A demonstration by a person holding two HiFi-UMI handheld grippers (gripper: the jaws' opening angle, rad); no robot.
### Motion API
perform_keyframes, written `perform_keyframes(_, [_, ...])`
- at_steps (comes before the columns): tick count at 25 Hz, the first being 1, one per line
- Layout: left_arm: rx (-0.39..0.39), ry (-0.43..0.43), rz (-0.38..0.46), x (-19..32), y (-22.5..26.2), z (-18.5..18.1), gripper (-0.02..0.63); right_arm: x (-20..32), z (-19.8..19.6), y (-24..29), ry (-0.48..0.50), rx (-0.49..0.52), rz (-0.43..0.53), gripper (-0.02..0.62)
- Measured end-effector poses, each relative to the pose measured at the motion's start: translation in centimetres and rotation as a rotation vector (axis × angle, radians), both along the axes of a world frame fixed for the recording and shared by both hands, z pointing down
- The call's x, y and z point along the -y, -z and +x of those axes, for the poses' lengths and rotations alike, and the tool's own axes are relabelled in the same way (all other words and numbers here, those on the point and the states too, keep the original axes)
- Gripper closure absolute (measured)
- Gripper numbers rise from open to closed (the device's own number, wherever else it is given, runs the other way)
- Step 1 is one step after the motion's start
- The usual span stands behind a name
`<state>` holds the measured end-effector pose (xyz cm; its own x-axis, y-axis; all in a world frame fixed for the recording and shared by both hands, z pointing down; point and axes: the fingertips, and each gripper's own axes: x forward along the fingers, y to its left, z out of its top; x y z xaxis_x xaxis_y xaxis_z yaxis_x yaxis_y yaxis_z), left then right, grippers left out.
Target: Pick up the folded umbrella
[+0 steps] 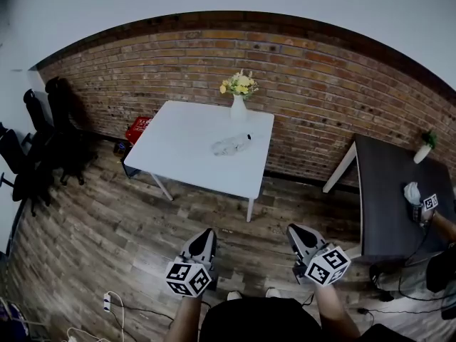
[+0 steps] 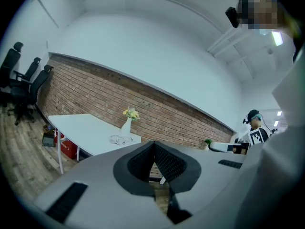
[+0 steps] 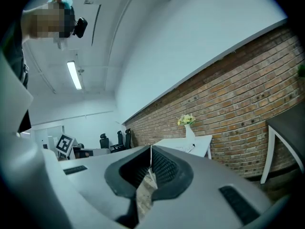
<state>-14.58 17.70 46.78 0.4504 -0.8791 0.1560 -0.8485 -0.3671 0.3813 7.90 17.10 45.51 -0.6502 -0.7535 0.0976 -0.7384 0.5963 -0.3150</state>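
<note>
The folded umbrella (image 1: 231,145), pale with a dark end, lies on the white table (image 1: 185,144) in front of a white vase of yellow flowers (image 1: 239,104). Both grippers hang low over the wooden floor, well short of the table. My left gripper (image 1: 206,238) and my right gripper (image 1: 298,234) are both shut and empty. In the left gripper view the shut tips (image 2: 153,143) point past the table, with the umbrella (image 2: 120,139) far off to the left. The right gripper view shows shut tips (image 3: 151,148) and the table (image 3: 186,144) ahead.
A dark table (image 1: 395,191) stands at the right, where another person's hand (image 1: 442,223) holds a marked gripper. Black office chairs (image 1: 43,141) line the left wall. A red crate (image 1: 137,129) sits under the table's far side. A power strip (image 1: 107,303) lies on the floor.
</note>
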Motion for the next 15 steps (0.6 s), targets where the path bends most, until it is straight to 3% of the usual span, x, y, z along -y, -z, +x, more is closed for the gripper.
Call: perform_keyframes(15, [-0.017, -0.054, -0.016, -1.5, -1.3, -3.9, 0.592, -2.0, -3.6, -1.1, -0.048, -0.002, -0.039, 0.572])
